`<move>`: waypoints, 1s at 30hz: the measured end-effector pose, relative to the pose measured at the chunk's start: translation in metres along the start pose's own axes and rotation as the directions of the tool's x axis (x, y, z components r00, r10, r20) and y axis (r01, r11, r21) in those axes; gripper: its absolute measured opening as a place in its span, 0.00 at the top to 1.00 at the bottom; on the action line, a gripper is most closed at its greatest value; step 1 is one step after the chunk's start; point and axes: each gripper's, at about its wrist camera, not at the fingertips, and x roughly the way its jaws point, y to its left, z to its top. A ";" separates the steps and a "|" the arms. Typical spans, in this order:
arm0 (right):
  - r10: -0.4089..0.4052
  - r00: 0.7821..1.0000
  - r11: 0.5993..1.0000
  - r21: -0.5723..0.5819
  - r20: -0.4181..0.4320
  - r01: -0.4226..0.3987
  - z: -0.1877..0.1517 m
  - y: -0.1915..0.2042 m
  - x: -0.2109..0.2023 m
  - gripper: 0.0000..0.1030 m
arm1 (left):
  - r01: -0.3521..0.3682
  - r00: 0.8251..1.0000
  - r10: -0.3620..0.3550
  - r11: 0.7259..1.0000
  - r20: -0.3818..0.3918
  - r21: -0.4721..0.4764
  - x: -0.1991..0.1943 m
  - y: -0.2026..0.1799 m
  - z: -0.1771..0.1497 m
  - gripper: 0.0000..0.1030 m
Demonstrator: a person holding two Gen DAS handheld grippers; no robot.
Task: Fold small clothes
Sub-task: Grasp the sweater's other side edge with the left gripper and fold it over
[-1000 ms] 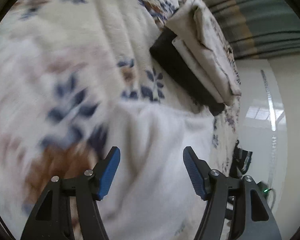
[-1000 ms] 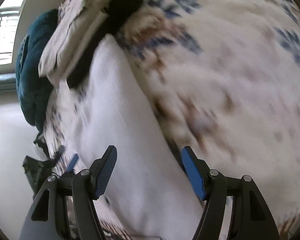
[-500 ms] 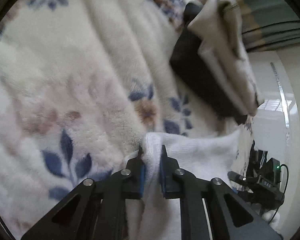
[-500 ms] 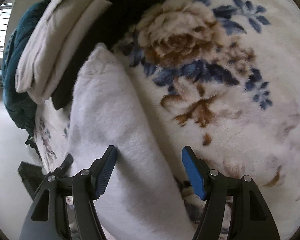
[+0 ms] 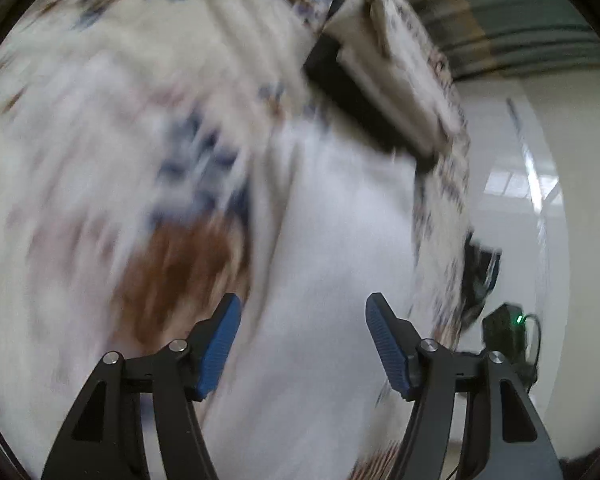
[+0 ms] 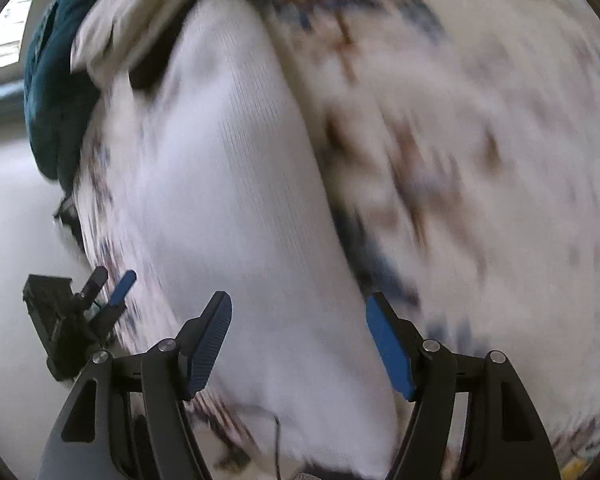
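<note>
Left wrist view, like the right, is smeared by motion, yet the big shapes read: a floral blanket (image 5: 112, 128) covers the bed, and on it lies the white garment (image 5: 340, 240) as a long, smooth band running away from both cameras toward a stack of folded clothes (image 5: 384, 76), cream layers over a dark one, which sits at the band's far end near the bed's edge. Half a second ago the left gripper (image 5: 302, 344) was pinched shut on an edge of that white cloth; now its blue fingers (image 5: 220, 346) stand wide apart with nothing between them, and the cloth lies flat below. That suggests the carried edge has been laid down and let go, so one fold looks finished. The right gripper (image 6: 300, 350) is spread just as wide as before and is equally empty, hanging above the near end of the white garment (image 6: 228, 184); in its view a teal bundle (image 6: 52, 80) sits beyond the stack, and the left gripper shows small at the bed's edge. The blur in both views suggests both tools are on the move, probably shifting to a new hold. Judged from its long narrow shape, the piece likely still needs a fold across its length before it can join the stack.
</note>
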 end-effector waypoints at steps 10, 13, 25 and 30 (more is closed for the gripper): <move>0.023 0.979 0.997 0.081 -0.205 -0.006 -0.160 -0.103 0.058 0.30 | -0.099 0.985 0.070 0.978 -0.160 -0.184 0.000 0.080 -0.178 0.39; 0.110 0.969 0.991 0.103 -0.220 -0.089 -0.182 -0.120 0.077 0.30 | -0.046 0.984 0.007 0.974 -0.176 -0.220 0.018 0.086 -0.199 0.39; 0.295 0.939 0.946 0.191 -0.175 -0.262 -0.205 -0.133 0.122 0.85 | 0.027 0.993 -0.052 0.972 -0.105 -0.233 0.036 0.055 -0.224 0.86; 0.321 0.939 0.941 0.157 -0.125 -0.301 -0.211 -0.125 0.091 0.90 | 0.112 0.990 -0.130 0.957 -0.053 -0.269 0.008 0.042 -0.219 0.86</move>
